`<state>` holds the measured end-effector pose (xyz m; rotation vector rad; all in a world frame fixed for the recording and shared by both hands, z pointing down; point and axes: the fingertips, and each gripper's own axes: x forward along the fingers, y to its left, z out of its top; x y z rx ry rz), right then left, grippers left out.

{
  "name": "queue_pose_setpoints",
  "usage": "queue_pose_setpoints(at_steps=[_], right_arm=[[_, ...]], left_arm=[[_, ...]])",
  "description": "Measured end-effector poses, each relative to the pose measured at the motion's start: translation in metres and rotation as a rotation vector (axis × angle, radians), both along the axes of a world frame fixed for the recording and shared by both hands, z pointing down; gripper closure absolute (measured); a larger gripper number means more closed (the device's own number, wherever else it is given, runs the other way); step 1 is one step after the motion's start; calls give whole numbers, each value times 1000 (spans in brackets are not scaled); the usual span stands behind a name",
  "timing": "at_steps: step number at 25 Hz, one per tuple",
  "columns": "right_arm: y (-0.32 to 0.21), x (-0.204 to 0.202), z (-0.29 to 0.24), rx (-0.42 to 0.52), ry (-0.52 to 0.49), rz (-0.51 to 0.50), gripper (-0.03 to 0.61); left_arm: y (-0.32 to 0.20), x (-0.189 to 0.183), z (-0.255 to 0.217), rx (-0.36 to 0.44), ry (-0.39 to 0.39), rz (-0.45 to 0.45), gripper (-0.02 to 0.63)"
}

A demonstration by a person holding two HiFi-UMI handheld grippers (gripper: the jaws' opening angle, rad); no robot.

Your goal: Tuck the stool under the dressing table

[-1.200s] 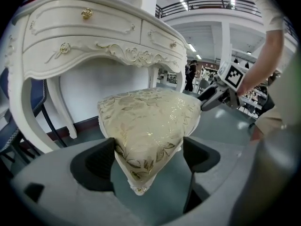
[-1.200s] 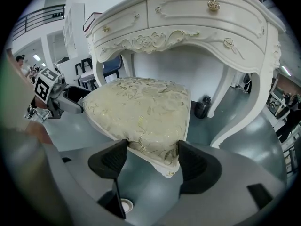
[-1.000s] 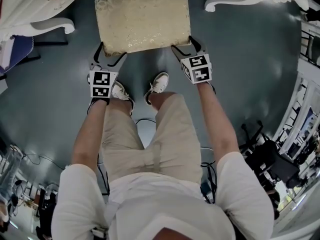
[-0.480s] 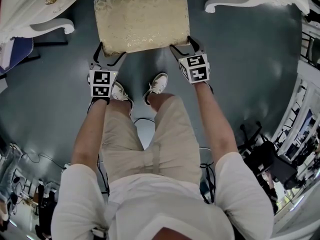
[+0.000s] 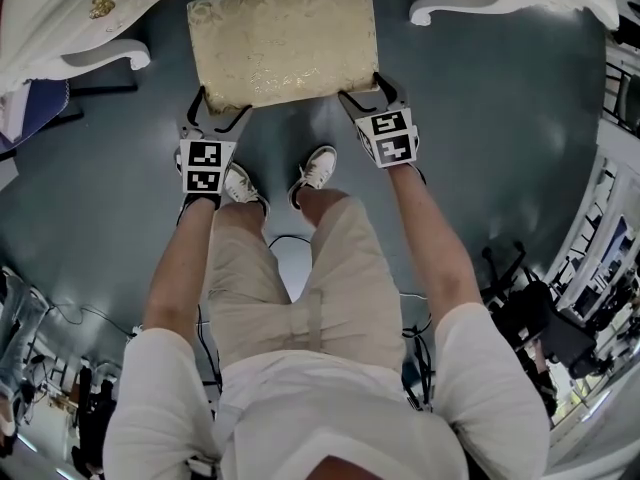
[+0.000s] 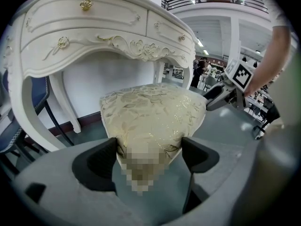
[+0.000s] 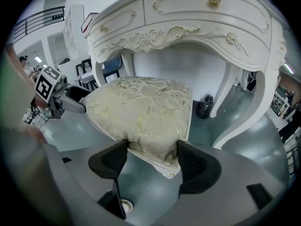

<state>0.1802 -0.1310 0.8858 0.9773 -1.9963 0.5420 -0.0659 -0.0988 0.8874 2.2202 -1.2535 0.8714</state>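
The stool point(image 5: 283, 40) stands on the grey floor point(image 5: 500, 148), its far edge just under the front rim of the white dressing table point(image 5: 60, 8). Most of its cream, leaf-patterned cushion is out in the open, so I count it not yet tucked in.

My left gripper point(image 5: 222, 108) is at the stool's near left corner. In the left gripper view its jaws are held partly apart, both pads pressed against the cushion corner they have hold of.

My right gripper point(image 5: 365, 93) has the stool's near right corner the same way: in the right gripper view the jaws are closed onto the cushion and the white frame edge below it.

The table's two curved legs stand either side of the stool. The person's white shoes point(image 5: 243, 183) are just behind its near edge.
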Motion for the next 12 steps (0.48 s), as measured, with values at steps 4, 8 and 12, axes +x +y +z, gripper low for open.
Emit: queue_pose_setpoints(at_steps=[4,8,12], right_arm=[[-12,-3,-2,9,-2,11,244],[-26,-7,-3,19,-10,12,244],[-44,-10,-4,24,-14,14,244]], left_arm=[[-11,-2,-1,5,-2,-8,176],[-28,-7,-2,19,-8,-4,176],[-47,-10,-4,31,-4,-4,176]])
